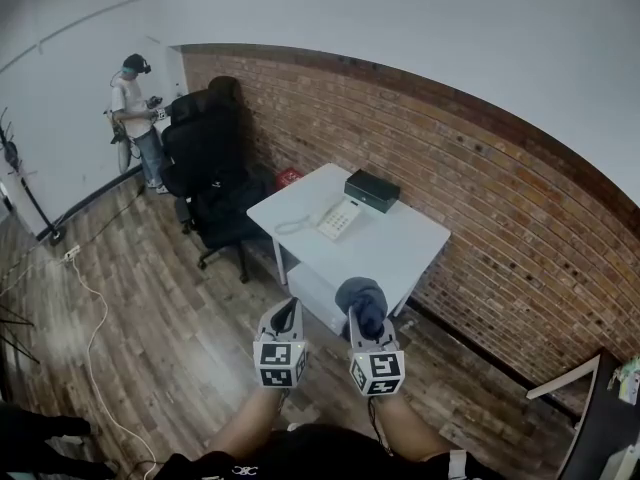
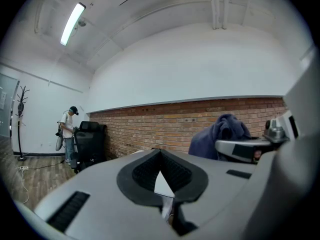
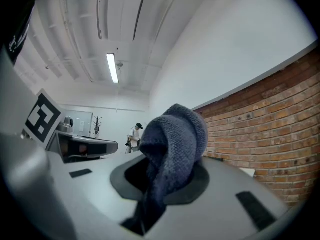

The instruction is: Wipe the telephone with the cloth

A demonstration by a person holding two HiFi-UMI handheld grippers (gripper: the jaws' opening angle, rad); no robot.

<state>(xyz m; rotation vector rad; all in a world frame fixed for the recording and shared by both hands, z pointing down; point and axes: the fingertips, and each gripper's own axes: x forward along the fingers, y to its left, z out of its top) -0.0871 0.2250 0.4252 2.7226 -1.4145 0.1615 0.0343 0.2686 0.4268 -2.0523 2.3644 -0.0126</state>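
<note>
The white telephone (image 1: 338, 218) lies on a small white table (image 1: 410, 243) against the brick wall, its cord trailing left. Both grippers hang in the air well short of the table. My right gripper (image 1: 364, 320) (image 3: 167, 179) is shut on a bunched dark blue cloth (image 1: 362, 297) (image 3: 175, 136), which bulges up out of its jaws. To its left, my left gripper (image 1: 285, 318) (image 2: 160, 173) is shut with nothing in it. The left gripper view also catches the cloth (image 2: 220, 133) at the right.
A black box (image 1: 372, 190) sits on the table behind the telephone. A black office chair (image 1: 210, 163) stands left of the table, with a red object (image 1: 288, 177) by the wall. A person (image 1: 135, 118) stands at the far left. A white cable (image 1: 90, 338) runs over the wooden floor.
</note>
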